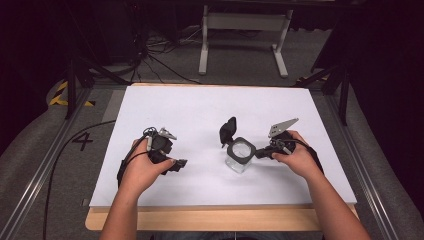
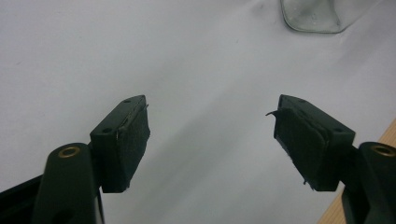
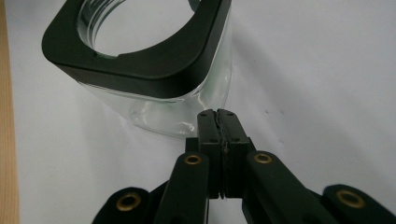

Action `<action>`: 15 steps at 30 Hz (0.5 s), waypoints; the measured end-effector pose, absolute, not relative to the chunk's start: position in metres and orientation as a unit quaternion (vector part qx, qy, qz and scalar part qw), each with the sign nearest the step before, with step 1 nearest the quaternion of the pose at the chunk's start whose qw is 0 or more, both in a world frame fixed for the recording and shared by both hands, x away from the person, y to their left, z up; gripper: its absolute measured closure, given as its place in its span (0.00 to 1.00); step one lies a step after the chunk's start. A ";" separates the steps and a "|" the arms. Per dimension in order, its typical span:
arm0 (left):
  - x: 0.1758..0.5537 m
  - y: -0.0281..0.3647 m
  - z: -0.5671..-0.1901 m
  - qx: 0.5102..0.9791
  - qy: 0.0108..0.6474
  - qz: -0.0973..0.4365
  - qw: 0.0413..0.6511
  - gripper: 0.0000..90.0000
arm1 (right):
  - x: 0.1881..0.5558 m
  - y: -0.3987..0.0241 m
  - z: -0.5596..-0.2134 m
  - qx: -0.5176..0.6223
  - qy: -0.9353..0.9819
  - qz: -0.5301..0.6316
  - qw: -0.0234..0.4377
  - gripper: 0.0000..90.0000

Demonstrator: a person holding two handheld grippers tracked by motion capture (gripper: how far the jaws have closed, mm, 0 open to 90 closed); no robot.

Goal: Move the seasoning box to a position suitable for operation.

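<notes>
A clear glass jar (image 1: 240, 152) with a black square collar stands right of the middle of the white board (image 1: 200, 105). Its black lid (image 1: 228, 131) is flipped up and back on the far side. My right gripper (image 1: 257, 153) is shut with nothing between its pads. In the right gripper view its tips (image 3: 218, 114) sit at the jar's (image 3: 140, 56) glass wall, below the collar; I cannot tell if they touch. My left gripper (image 1: 180, 164) rests low over the board to the jar's left. It is open and holds nothing (image 2: 210, 107), with the jar's base (image 2: 313, 16) farther ahead.
The board lies on a wooden table whose front edge (image 1: 210, 220) runs near the person. A strip of that wood (image 3: 7, 116) shows beside the board. Dark rails flank the table and a white stand (image 1: 245, 30) is on the floor behind.
</notes>
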State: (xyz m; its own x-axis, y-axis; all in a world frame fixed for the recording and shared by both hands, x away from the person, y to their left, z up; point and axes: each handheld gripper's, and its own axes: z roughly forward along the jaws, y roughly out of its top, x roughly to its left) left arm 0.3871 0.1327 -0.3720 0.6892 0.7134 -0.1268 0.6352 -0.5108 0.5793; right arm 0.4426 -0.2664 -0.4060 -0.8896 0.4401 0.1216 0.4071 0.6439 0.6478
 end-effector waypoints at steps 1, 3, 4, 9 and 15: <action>0.387 0.133 -0.372 0.867 0.389 0.063 0.306 0.30 | 0.443 -0.266 -0.407 0.235 0.906 0.353 0.022 1.00; 0.387 0.132 -0.373 0.867 0.389 0.063 0.305 0.30 | 0.444 -0.266 -0.407 0.236 0.905 0.352 0.023 1.00; 0.388 0.132 -0.373 0.867 0.389 0.064 0.304 0.30 | 0.445 -0.266 -0.408 0.239 0.905 0.352 0.020 1.00; 0.388 0.131 -0.373 0.869 0.387 0.062 0.303 0.30 | 0.445 -0.265 -0.408 0.236 0.907 0.348 0.022 1.00; 0.388 0.131 -0.373 0.869 0.385 0.062 0.305 0.30 | 0.440 -0.260 -0.407 0.227 0.911 0.345 0.005 1.00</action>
